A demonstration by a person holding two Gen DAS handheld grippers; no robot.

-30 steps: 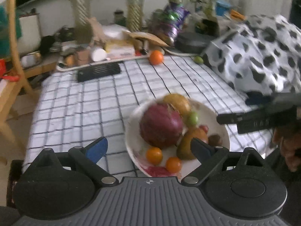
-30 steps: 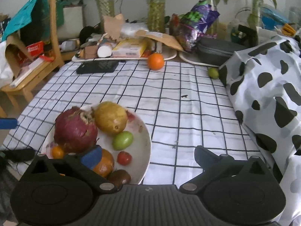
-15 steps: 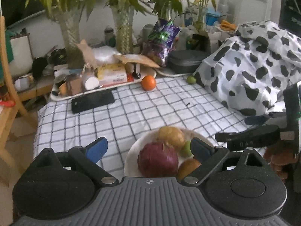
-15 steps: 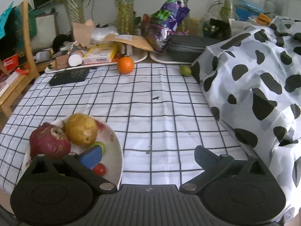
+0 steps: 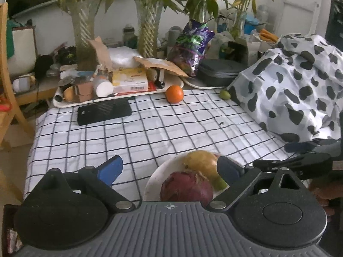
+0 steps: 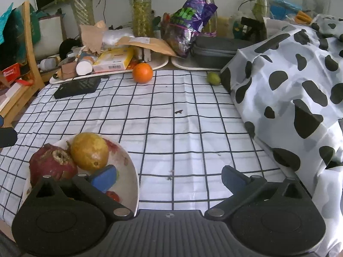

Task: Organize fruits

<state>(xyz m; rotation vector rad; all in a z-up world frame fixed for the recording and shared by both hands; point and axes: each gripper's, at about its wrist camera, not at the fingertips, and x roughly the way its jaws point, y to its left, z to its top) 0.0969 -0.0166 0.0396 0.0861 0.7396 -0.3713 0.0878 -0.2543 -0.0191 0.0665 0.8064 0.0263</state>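
Note:
A white plate (image 6: 133, 171) at the table's near edge holds a dark red pomegranate (image 6: 50, 163), a yellow pear (image 6: 90, 151), a small red fruit (image 6: 113, 196) and a green one, mostly hidden. The plate also shows in the left wrist view (image 5: 163, 169), with the pomegranate (image 5: 186, 187) and pear (image 5: 201, 160). An orange (image 6: 142, 72) (image 5: 174, 94) and a small green fruit (image 6: 213, 78) (image 5: 224, 94) lie loose at the far edge. My left gripper (image 5: 169, 167) is open and empty above the plate. My right gripper (image 6: 169, 176) is open and empty to the right of the plate.
A checked cloth (image 6: 182, 117) covers the table. A cow-print cover (image 6: 289, 81) rises on the right. Trays of clutter (image 6: 111, 62), a black phone (image 6: 77, 87), a grey case (image 6: 216, 47) and plant vases (image 6: 141, 6) line the back. A wooden chair (image 6: 27, 49) stands left.
Both grippers have pulled back and up from the plate, so the plate sits lower in both views and more of the far table shows. The fruits have not moved.

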